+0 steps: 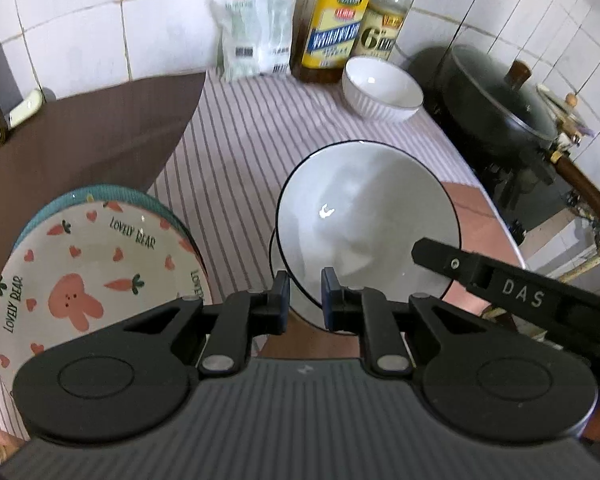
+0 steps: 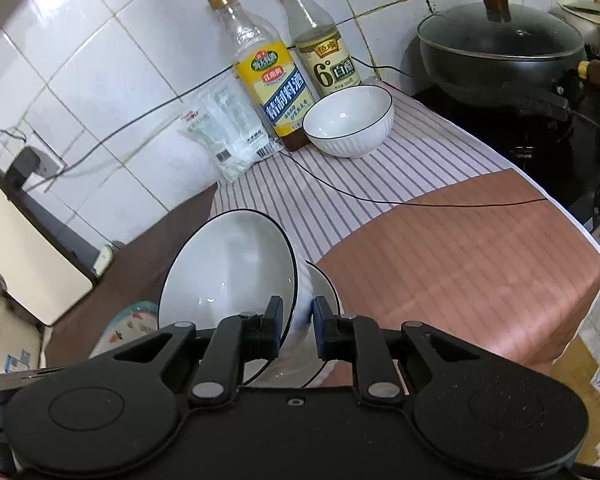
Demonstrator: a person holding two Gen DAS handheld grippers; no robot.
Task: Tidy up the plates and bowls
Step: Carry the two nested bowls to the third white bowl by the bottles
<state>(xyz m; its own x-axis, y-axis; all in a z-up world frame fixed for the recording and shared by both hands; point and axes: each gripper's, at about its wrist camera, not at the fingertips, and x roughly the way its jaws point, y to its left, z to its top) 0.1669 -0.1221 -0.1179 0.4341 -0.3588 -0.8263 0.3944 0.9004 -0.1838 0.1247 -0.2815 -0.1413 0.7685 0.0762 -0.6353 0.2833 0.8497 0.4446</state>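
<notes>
**Two black-rimmed bowls held tilted over the counter, both grippers clamped**

Working above the striped cloth [image 1: 260, 152], near its front edge. Noting the "Lovely Bear" carrot plate [image 1: 100, 272] just left of the grip, teal-rimmed and tipped up towards the camera.

Holding a pair of black-rimmed bowls [image 1: 364, 208] tilted steeply, one overlapping the other and mouths turned sideways. Cannot tell which gripper has which bowl. Leaving the small ribbed bowl [image 1: 382, 90] at the back by the bottles, untouched.

Handling, judged: glazed ceramic, so rigid, fairly heavy, slick and chippable. Best taken across the rim, pads on inner and outer wall. Expecting slip or clinking if tilted further. Setting down gently advised.

Pose: left gripper [image 1: 306, 300] pitched well down, clenched on the lower rim. Right gripper [image 2: 298, 328] angled down less steeply, pinching a ribbed wall from the opposite side.
</notes>
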